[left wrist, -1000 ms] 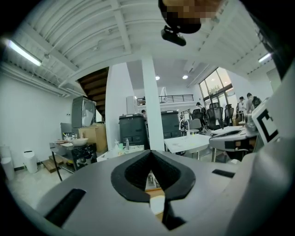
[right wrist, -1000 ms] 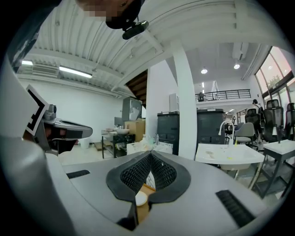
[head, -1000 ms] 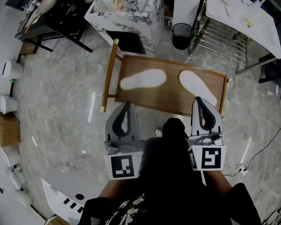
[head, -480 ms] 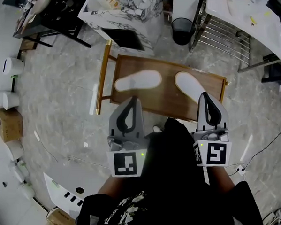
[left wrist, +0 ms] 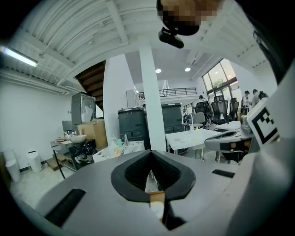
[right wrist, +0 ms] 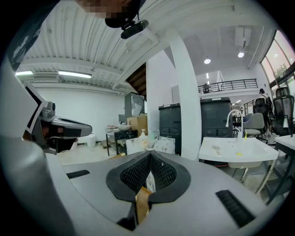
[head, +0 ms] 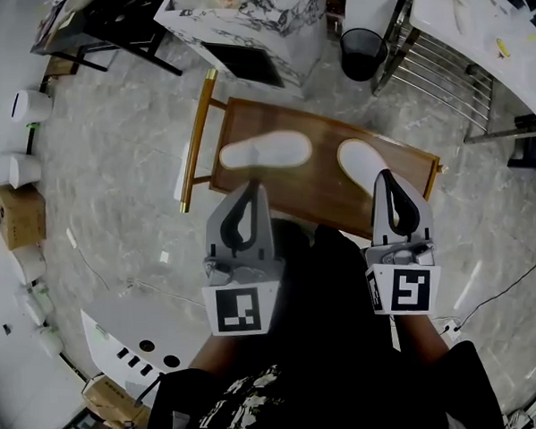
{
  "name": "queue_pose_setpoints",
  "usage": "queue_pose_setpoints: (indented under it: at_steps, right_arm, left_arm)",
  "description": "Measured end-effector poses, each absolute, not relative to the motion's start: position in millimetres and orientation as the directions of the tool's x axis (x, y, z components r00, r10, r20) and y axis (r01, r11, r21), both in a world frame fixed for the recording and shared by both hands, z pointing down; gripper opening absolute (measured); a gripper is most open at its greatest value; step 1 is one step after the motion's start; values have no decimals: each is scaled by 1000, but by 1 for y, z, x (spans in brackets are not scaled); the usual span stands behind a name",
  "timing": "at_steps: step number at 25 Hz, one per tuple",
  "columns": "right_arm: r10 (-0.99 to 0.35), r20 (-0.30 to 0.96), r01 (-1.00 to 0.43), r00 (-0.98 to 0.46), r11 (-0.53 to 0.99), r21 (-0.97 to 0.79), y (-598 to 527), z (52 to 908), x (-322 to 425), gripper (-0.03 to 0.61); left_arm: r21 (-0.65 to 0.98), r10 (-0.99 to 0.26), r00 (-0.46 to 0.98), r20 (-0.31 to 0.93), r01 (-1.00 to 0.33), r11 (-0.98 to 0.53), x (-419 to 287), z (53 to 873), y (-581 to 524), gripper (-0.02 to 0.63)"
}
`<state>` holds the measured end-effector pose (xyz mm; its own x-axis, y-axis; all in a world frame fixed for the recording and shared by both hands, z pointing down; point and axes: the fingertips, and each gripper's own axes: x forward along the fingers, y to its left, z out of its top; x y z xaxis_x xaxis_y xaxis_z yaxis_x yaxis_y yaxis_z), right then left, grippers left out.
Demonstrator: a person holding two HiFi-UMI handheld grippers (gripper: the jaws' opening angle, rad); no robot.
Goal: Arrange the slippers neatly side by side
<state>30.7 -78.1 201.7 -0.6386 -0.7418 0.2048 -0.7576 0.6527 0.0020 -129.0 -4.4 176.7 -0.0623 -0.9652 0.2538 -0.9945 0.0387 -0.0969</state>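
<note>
Two white slippers lie on a low wooden stand (head: 328, 181). The left slipper (head: 265, 152) lies crosswise. The right slipper (head: 361, 159) lies at a slant, its near end hidden behind my right gripper (head: 386, 176). That gripper is shut and empty, its tip over the slipper's near end; whether they touch I cannot tell. My left gripper (head: 251, 188) is shut and empty, just short of the stand's near edge, below the left slipper. In the left gripper view (left wrist: 150, 154) and the right gripper view (right wrist: 150, 156) the jaws meet with nothing between them.
Behind the stand are a marble-patterned block (head: 251, 20), a black bin (head: 362, 54) and a metal rack (head: 446, 70). A cardboard box (head: 17, 216) and white canisters (head: 30, 107) line the left. Cables (head: 506, 289) cross the stone floor. The person's dark legs fill the foreground.
Both grippers have shifted forward toward the wooden stand, and the head camera has moved with them. The jaws stay shut and the slippers have not moved.
</note>
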Motion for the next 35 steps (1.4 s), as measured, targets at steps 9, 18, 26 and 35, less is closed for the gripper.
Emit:
queue_pose_setpoints:
  at_steps: [9,18,26,35]
  right_arm:
    - [-725,262,-752,-637,659,-9,-91,225,-2,-2]
    - [-721,350,-775,-598,632,-24,-100,260,-29,-2]
    - [-674,428,-758,-602,650,-43,-95,301,-42,-2]
    - [-621,483,-733,-617,677,-67,-90,340,-50,-2]
  left_arm:
    - [-84,-952,-46,302,-996,22,-156,205,-21,3]
    - [-48,-906,28,422,-997,-54,-177,257,-31,3]
    - [-14,-876,38,480,-999,-51,-187,293,-30,2]
    - [1,-849,13,528,-1000,-14,-193,325,-28,2]
